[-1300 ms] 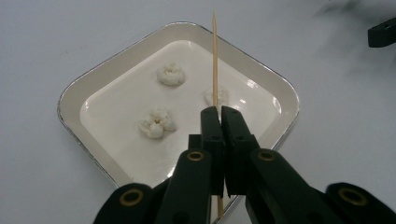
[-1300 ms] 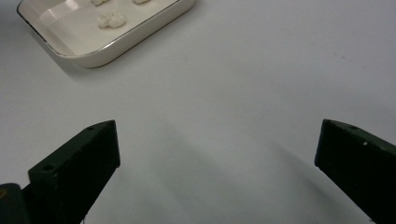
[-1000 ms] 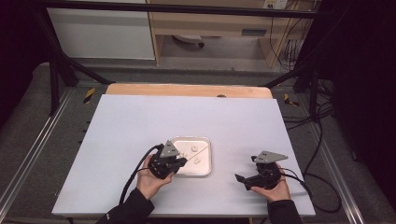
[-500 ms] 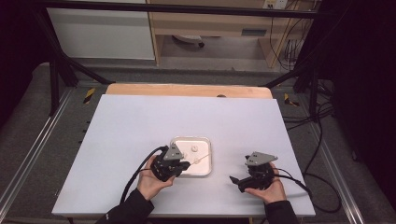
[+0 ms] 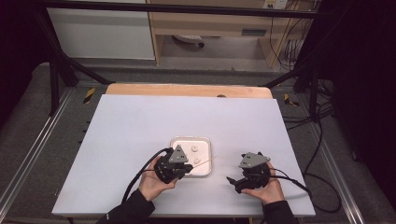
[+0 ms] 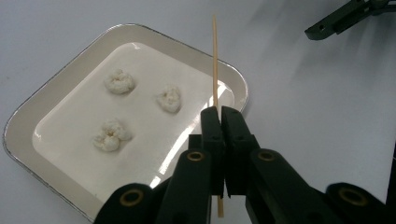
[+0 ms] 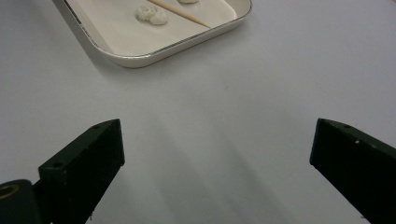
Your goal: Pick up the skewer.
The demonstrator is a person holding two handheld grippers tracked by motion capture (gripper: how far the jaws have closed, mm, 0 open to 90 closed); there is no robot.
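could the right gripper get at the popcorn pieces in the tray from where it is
Probably yes. The right gripper is open and empty, with only bare table between it and the tray. The skewer, clamped in the left gripper, slants over the popcorn pieces and may crowd the approach.

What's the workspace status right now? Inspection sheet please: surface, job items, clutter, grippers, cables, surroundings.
Surface: white table top, bare around the tray.
Job's things: white tray holds three pale lumps; thin wooden skewer reaches out over the tray's edge.
Clutter: nothing seen.
Grippers: left gripper shut on the skewer; right gripper open, nothing between its jaws, over bare table beside the tray.
Cables: black cable trails from each gripper.
Surroundings: dark frame rails, wooden shelving behind.
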